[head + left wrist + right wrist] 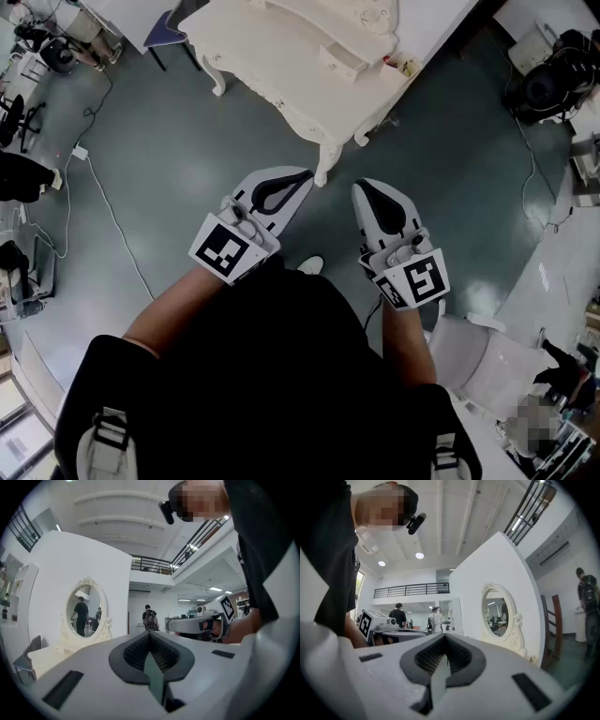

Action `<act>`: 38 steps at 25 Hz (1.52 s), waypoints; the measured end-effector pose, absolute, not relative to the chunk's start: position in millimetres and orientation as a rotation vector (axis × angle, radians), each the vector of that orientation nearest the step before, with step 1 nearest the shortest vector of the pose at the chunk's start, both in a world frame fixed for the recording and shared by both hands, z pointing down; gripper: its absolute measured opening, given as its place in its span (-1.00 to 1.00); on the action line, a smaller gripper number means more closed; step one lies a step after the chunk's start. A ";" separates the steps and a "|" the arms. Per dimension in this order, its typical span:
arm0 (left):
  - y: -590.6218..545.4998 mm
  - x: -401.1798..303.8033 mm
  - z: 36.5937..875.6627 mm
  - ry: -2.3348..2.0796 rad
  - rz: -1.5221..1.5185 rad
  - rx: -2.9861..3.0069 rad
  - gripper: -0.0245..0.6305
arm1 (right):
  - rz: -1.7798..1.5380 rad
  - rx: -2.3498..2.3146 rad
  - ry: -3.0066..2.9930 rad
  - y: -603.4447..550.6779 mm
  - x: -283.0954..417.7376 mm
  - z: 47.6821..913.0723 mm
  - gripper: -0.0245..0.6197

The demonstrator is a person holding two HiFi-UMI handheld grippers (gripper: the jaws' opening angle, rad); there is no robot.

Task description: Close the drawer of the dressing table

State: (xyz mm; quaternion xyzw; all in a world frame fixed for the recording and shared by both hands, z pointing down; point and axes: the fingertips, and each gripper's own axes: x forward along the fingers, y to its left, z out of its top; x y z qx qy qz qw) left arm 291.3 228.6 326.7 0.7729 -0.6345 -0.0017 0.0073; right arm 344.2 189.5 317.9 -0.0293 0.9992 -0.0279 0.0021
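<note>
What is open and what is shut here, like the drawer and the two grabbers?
left gripper: shut, empty, held level, short of the table.
right gripper: shut, empty, held level, short of the table.
drawer: looks pulled out of the dressing table, not yet closed.
mirror: standing upright on the dressing table.

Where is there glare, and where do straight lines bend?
Head view: soft sheen on the glossy grey-green floor. Left gripper view: fisheye curves the white ceiling beams. Right gripper view: white partition wall bows; round ceiling lamps glare.
</note>
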 end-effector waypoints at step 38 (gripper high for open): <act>269.0 121.3 324.2 -1.852 -0.077 2.504 -0.94 | -0.125 -0.295 3.195 236.1 173.2 326.3 -0.91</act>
